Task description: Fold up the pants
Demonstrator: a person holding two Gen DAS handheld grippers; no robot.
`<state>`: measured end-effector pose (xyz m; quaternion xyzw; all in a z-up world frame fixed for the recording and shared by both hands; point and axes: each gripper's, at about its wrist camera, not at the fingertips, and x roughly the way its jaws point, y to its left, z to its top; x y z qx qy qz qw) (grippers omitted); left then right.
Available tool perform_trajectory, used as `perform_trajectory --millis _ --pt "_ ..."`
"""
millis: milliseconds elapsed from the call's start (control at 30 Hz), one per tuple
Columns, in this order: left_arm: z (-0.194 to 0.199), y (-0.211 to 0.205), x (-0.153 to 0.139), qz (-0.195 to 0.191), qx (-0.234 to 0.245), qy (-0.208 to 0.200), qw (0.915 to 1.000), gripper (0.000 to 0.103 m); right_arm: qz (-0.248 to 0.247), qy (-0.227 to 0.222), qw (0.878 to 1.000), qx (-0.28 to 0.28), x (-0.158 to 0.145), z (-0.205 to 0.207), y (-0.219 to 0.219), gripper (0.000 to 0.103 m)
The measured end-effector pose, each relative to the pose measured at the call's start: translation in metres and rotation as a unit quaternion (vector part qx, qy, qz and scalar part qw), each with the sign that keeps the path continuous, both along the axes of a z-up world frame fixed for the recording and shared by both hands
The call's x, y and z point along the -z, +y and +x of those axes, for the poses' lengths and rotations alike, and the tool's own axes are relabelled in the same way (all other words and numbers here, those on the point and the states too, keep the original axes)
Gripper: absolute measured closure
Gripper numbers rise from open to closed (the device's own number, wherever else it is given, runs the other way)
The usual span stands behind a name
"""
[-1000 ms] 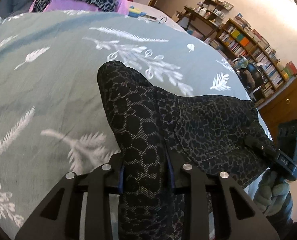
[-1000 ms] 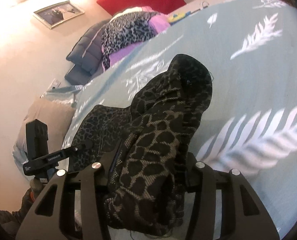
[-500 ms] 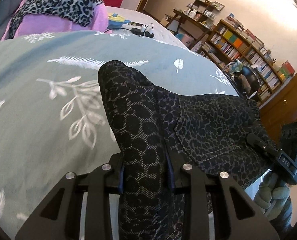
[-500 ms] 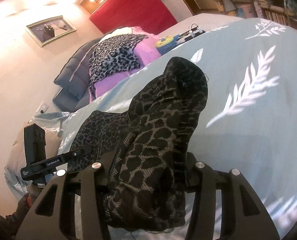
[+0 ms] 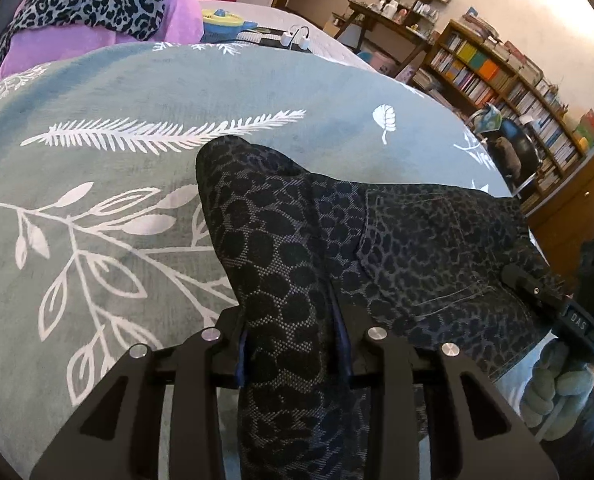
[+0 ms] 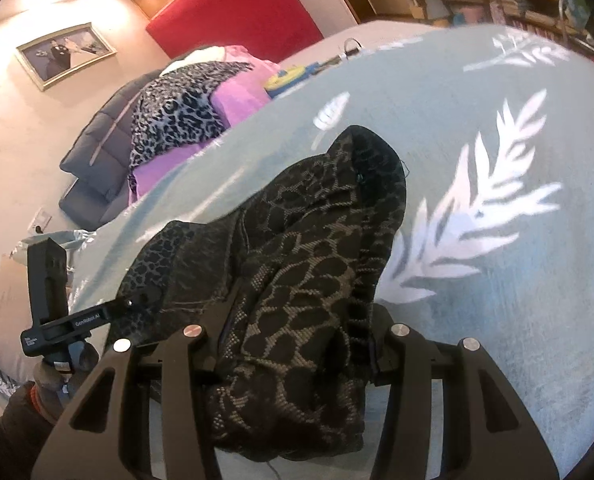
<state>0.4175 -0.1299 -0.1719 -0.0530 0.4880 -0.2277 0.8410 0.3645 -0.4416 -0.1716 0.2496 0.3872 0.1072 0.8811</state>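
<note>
You are working on a bed with a teal bedspread (image 5: 145, 92) printed with white leaves and feathers. The pants (image 5: 417, 248), dark with a leopard pattern, hang bunched between your two grippers above that spread, the rear pocket side showing in the left view. Your left gripper (image 5: 293, 340) has a thick roll of the fabric between its jaws; they have just been opening a little, yet the pads still press the cloth. Your right gripper (image 6: 297, 344) is clamped on another bunch at a middling width. By my reading you are only carrying the pants across the bed: no crease lies flat yet, so laying them down, smoothing and the folds themselves all remain. Beyond the spread lie a pink blanket (image 6: 237, 100) under a leopard throw (image 6: 177, 116), with bookshelves (image 5: 509, 92) along the far wall.
</note>
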Motion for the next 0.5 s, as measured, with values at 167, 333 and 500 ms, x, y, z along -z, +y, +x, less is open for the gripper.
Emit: perform_trajectory --millis 167,333,500 --pt "-0.002 0.002 0.013 0.023 -0.005 0.003 0.9997 0.039 0.003 0.022 1.000 0.020 0.016 -0.007 -0.006 0.043" --pt "-0.003 0.014 0.015 0.048 -0.029 -0.010 0.9984 0.020 0.006 0.022 0.998 0.059 0.010 -0.020 -0.017 0.036" --pt "-0.020 0.006 -0.004 0.129 -0.050 -0.077 0.9874 0.021 -0.153 -0.002 0.985 0.078 -0.021 -0.032 0.018 0.036"
